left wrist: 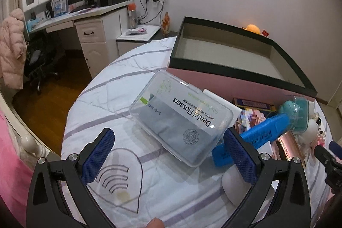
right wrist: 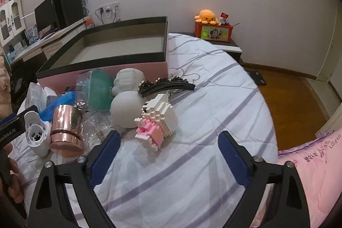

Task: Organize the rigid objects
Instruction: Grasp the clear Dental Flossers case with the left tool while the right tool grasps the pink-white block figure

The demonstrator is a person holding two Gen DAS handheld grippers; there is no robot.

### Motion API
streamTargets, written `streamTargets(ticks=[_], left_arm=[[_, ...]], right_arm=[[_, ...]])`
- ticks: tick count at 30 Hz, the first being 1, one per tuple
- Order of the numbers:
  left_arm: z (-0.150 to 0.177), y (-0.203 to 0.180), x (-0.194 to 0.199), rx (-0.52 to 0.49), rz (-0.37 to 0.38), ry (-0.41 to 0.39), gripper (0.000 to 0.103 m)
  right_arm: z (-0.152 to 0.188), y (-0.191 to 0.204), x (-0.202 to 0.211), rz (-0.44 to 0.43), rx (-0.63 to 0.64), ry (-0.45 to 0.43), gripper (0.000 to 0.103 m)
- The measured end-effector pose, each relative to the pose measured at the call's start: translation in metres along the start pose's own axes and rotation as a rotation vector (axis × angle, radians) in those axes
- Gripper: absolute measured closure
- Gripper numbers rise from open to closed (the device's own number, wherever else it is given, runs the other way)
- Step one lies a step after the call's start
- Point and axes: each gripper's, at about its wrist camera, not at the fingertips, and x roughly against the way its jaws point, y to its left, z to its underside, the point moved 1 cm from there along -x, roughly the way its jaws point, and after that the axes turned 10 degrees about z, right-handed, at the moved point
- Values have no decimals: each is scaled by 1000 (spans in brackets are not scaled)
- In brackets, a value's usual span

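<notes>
A: Which step is this?
B: The approach, I'd judge. Both the left gripper (left wrist: pixel 168 153) and the right gripper (right wrist: pixel 168 155) stand wide apart, holding nothing.
A: Where's the clutter?
B: Floss case (left wrist: pixel 181 119) mid-frame, brick toy (right wrist: pixel 157 119) centre; the empty box (right wrist: pixel 119 46) sits upper left.
A: Next?
B: Probably close on one piece squarely, then carry it to the box.
</notes>
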Motion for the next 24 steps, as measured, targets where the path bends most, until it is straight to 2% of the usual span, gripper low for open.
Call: streamTargets(ticks=[9,11,13,15,17,24], left_arm=[[-12,1,-8,-67,-19,-10,0],[-17,2,-13,-83,-1,-3,0],[-20,6,-18,-75,51,14,1],[-20,12,-20,-52,84,29,1],[-20,13,-20,-52,105,26,1],[-15,12,-11,-62,151,19,3]], right_arm=[[-3,4,-18,-3,33,28,27],[-3,7,-23,-15,46,40,30],[-3,8,-24,-24,56,41,35],[-5,8,-25,-25,67,36,54],[-6,8,-25,-35,74,37,64],[-3,1,-23,-78,71,34,65]])
